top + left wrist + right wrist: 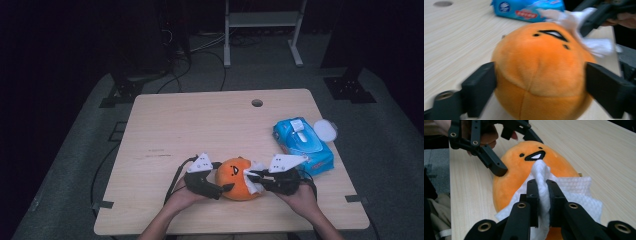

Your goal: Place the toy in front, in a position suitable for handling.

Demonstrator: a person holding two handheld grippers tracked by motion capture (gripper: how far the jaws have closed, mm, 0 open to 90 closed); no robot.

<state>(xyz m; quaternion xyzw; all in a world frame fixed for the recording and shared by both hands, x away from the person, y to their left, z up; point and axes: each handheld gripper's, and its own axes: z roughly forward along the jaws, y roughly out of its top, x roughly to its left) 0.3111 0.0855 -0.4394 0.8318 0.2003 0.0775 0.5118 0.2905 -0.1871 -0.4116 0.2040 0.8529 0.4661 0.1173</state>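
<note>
The left tool [226, 188] stands on the near left side of the orange plush toy [237, 178], and its two jaws press on both sides of the round body, so it grasps the toy and keeps it steady. The toy sits on the wooden worktop [200, 125], close to the near edge, between the two hands, with its small black face turned up and to the far side. To the right, the right tool [251, 174] is clenched on a white wet wipe [544, 182]; the folded cloth goes up between its jaws and its tip touches the toy just below the mouth. The rest of the wipe lies over the right side of the toy. Further right and a little farther, the blue wipe pack [302, 144] lies on the worktop with its white lid [325, 129] open.

It seems that the wipe is already taken from the pack and the wiping is in progress. How much of the toy is already clean cannot be told. What is left is probably wiping the other parts and putting the wipe away.
</note>
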